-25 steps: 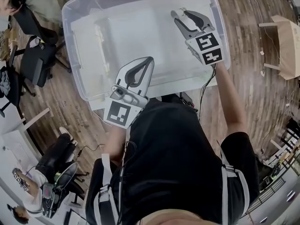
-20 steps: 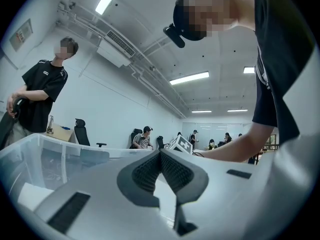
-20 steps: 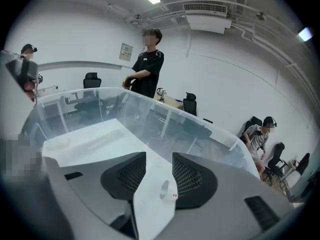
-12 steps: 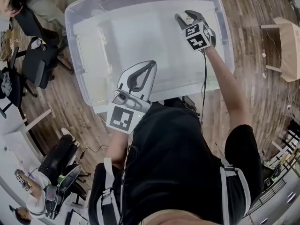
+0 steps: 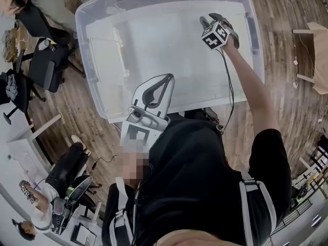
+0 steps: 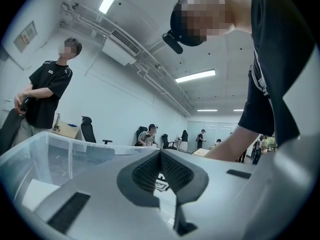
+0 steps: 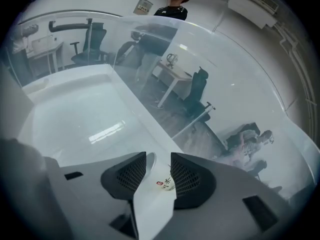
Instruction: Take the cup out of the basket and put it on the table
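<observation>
The right gripper (image 5: 212, 19), low inside the basket (image 5: 91, 81), has its jaws pinched on the white cup (image 7: 157, 194), not yet lifted out, while the left gripper (image 5: 165, 79) hangs closed and empty.

Clear glossy plastic for the basket (image 5: 97, 60); smooth white paper for the cup (image 7: 155, 199); matt grey plastic on the right gripper (image 7: 159, 158); wooden floor (image 5: 287, 35).
</observation>
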Motion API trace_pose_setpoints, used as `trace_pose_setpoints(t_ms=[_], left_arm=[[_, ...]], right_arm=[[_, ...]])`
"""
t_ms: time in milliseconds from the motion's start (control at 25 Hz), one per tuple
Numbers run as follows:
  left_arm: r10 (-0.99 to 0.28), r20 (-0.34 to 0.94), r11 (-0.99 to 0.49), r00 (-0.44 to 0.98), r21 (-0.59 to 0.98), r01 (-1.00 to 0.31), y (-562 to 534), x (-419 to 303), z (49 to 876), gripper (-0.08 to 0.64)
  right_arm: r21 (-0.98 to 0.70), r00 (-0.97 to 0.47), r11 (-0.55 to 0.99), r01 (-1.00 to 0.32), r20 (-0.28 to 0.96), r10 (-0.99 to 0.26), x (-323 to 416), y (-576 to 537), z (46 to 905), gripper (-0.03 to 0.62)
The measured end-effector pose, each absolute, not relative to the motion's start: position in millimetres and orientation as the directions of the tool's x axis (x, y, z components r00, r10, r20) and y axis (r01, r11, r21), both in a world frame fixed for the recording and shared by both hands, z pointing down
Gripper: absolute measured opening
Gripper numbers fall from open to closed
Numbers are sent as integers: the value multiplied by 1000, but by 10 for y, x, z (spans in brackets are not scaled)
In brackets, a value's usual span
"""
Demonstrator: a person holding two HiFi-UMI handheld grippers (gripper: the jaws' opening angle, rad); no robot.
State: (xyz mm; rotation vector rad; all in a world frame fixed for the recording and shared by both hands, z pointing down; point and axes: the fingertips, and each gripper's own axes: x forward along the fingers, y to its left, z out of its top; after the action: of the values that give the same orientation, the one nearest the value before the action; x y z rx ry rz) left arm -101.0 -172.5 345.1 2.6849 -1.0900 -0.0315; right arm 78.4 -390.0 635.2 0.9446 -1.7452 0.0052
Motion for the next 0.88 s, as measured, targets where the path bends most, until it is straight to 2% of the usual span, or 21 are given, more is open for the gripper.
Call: trace_pose_setpoints(t_ms=[240, 680, 880], left_arm=[[-701, 78, -676, 709, 246, -695, -1780, -1062, 3473, 17], [-711, 96, -662, 696, 241, -710, -1816, -1097, 3531, 17], [-713, 94, -661, 695, 239, -711, -1804, -1079, 3499, 17]], right_arm=[[426, -46, 665, -614, 822, -568, 854, -4027, 6601, 161], [503, 63, 675, -539, 824, -563, 958, -4071, 6883, 158], [572, 104, 653, -497, 786, -610, 1026, -4121, 6767, 81]])
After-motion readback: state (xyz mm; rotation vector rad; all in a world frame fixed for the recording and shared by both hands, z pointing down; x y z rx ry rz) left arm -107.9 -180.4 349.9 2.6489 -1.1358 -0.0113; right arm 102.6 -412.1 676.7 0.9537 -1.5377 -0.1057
